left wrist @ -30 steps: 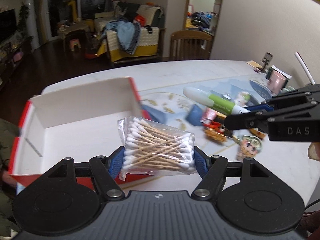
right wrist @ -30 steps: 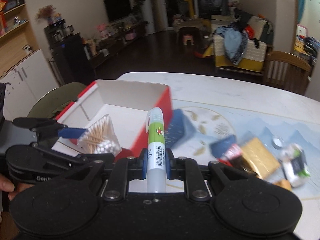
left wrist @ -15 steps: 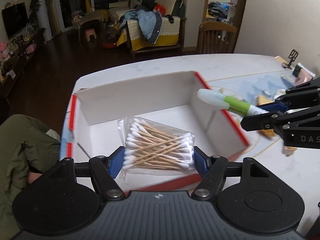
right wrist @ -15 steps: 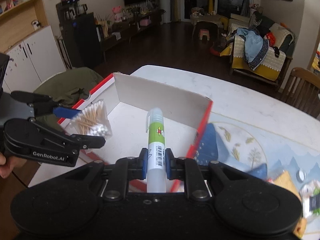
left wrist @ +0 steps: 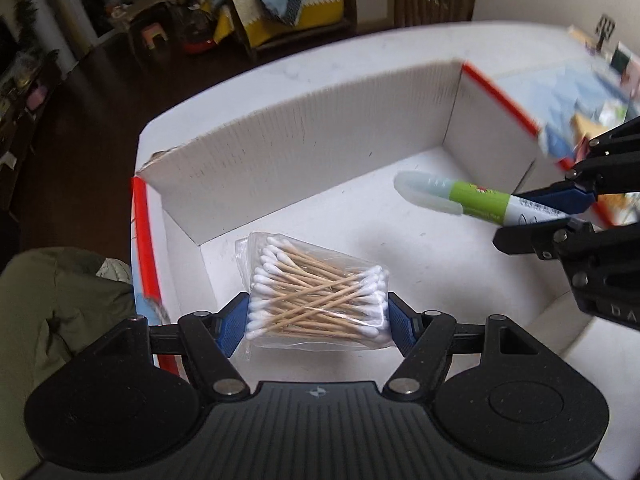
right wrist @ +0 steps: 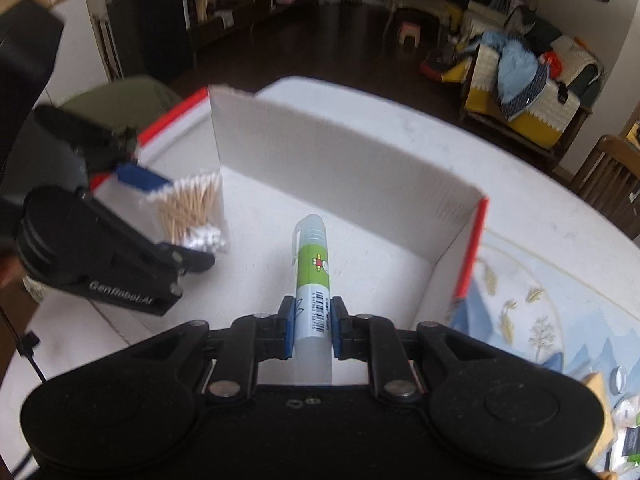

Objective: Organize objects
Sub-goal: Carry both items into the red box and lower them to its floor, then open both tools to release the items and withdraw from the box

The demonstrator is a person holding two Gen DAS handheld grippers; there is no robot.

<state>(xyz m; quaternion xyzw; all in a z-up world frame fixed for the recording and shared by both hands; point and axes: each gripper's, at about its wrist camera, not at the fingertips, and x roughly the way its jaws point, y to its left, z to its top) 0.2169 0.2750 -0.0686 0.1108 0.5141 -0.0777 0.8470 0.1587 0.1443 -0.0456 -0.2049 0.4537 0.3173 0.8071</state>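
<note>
The left claw (left wrist: pixel 318 312) is clamped across a clear plastic packet of wooden cotton swabs (left wrist: pixel 316 294), its blue pads pressing on the packet's two short ends. The right claw (right wrist: pixel 313 328) is closed on a green-and-white tube with a translucent cap (right wrist: pixel 312 276), gripped low on its body so most of its length sticks out forward. Both loads hang over the white floor of an open white cardboard box with red edges (left wrist: pixel 304 152), which sits on the white table (right wrist: pixel 520 184); neither appears to touch the floor yet.

The main risk is a clash between the two claws, since they share the same box and the tube's cap points toward the left claw's side. If both lower together, the tube could strike the swab packet or the left claw's fingers. The soft packet could also bulge or slip from its end-on grip, landing tilted or half out of the box. The tube is round and may roll once released, perhaps against the box wall. Blur at the picture edges suggests quick motion; a release made while moving would scatter things.
</note>
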